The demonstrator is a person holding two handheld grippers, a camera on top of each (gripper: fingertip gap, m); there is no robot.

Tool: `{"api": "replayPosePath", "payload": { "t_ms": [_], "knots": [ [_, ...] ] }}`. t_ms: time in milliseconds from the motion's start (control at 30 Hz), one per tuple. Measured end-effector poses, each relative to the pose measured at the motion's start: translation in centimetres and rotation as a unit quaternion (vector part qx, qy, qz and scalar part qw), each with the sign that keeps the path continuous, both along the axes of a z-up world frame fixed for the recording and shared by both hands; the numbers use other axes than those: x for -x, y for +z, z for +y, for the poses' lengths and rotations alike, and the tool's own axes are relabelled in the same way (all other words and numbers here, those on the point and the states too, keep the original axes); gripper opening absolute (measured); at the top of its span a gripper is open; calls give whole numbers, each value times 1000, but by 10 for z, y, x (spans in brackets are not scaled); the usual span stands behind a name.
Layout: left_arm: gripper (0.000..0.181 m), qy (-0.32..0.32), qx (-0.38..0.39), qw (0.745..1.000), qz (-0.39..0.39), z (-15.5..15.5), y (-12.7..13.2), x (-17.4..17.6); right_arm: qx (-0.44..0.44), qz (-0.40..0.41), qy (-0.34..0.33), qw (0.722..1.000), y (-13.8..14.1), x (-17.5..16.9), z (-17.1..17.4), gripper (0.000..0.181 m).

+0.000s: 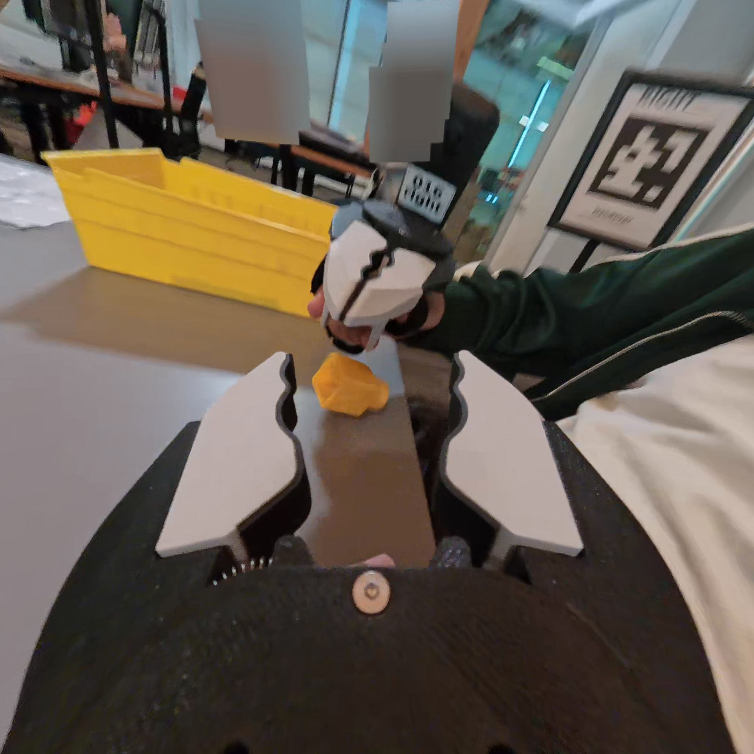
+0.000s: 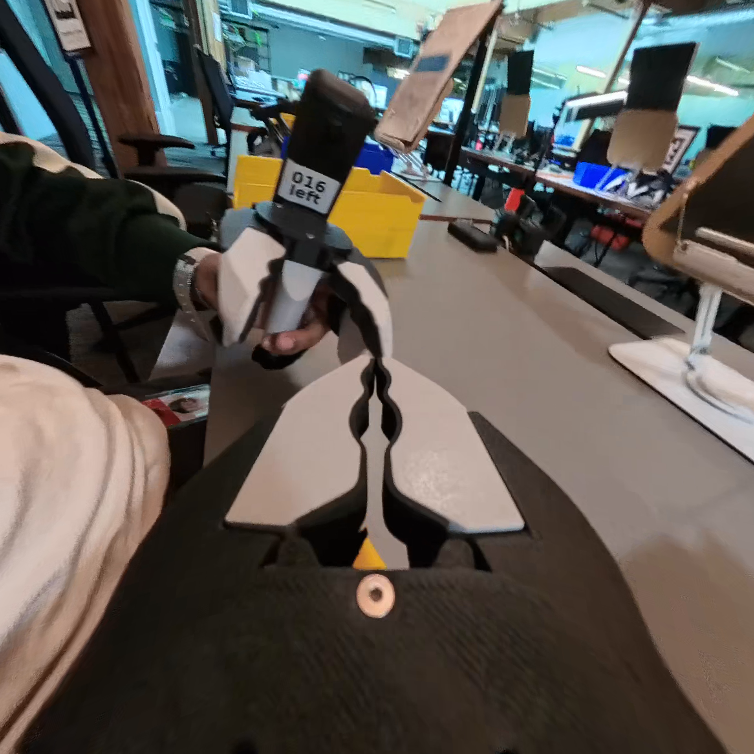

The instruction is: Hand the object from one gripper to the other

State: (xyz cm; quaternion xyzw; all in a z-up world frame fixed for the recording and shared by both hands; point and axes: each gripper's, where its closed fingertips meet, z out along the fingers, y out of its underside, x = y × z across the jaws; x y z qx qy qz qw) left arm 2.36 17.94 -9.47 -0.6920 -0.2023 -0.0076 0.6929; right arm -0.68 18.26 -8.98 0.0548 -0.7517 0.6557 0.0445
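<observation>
Broadly, your grey table (image 1: 102, 387) fills both views, and the yellow bin (image 1: 183, 228) stands on it at ten o'clock in the left wrist view; its walls hide whatever is inside. A framed poster (image 1: 653, 163) with heavy black characters leans at two o'clock, its print blurred. A blue bin (image 2: 591, 171) sits far off at two o'clock in the right wrist view, contents too small to tell. Your left gripper (image 1: 369, 359) has its fingers spread wide with nothing between them. Your right gripper (image 2: 375, 363) has its fingers pressed together and empty. Each handle carries a white label (image 2: 310, 187) with dark print. The orange object (image 1: 351, 385) seems to lie on the table near its edge, just past your left fingertips and under the right gripper.
</observation>
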Motion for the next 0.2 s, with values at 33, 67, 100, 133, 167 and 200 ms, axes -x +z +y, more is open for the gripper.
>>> {"api": "replayPosePath", "payload": {
  "t_ms": [33, 67, 100, 133, 167, 200],
  "knots": [
    [71, -1, 19, 1000, -5, 2, -8, 0, -5, -3, -12, 1000, 0, 6, 2, 0],
    [70, -4, 31, 999, -10, 5, -13, -1, -8, -6, -23, 1000, 1, 11, 5, 2],
    [70, -8, 40, 999, -15, 8, -17, -2, -6, -5, -35, 999, 4, 15, 8, 6],
    [69, -11, 46, 999, -16, 11, -20, -3, -4, 0, -44, 999, 7, 19, 11, 8],
    [69, -12, 51, 998, -16, 13, -22, -4, 1, 5, -51, 999, 11, 21, 14, 9],
    [69, -13, 57, 998, -16, 14, -24, -5, 6, 8, -59, 998, 14, 24, 16, 10]
  ]
}}
